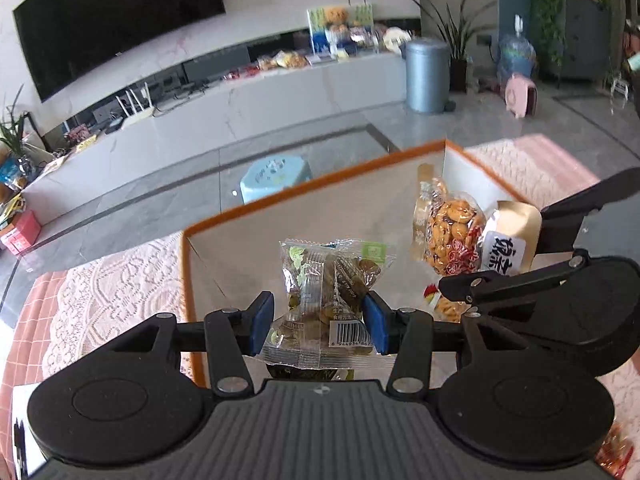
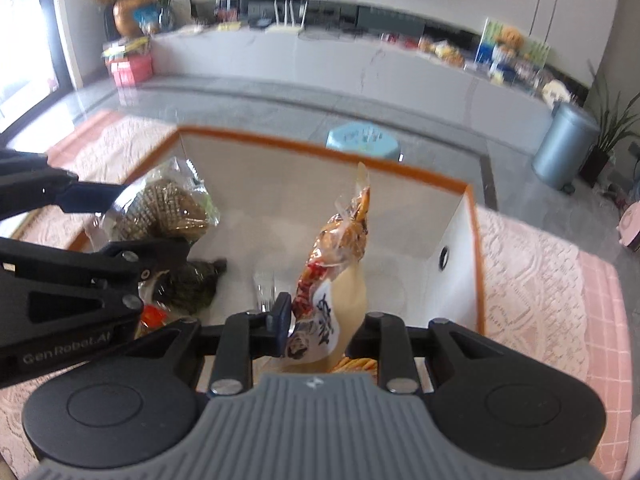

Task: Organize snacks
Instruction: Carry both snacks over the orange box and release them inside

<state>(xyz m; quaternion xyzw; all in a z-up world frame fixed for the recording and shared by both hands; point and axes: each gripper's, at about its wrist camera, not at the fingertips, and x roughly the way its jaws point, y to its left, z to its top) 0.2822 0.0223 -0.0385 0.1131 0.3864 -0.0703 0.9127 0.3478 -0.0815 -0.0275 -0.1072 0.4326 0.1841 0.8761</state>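
My left gripper (image 1: 318, 322) is shut on a bundle of clear snack packets (image 1: 320, 280) with green and brown contents and a barcode. It hangs over the white box with an orange rim (image 1: 320, 178). In the right wrist view the left gripper (image 2: 136, 224) shows at the left edge with the clear snack packets (image 2: 168, 208). My right gripper (image 2: 320, 320) is shut on an orange cracker bag with a cream label (image 2: 340, 248), upright above the box (image 2: 320, 146). From the left wrist the right gripper (image 1: 494, 252) and the cracker bag (image 1: 452, 236) are at the right.
A dark green packet (image 2: 196, 284) and a red packet (image 2: 154, 316) lie on the box floor. The box stands on a pink lace tablecloth (image 2: 532, 264). Beyond the table are a light-blue stool (image 2: 362, 140), a grey bin (image 2: 564, 144) and a long white console (image 2: 360, 64).
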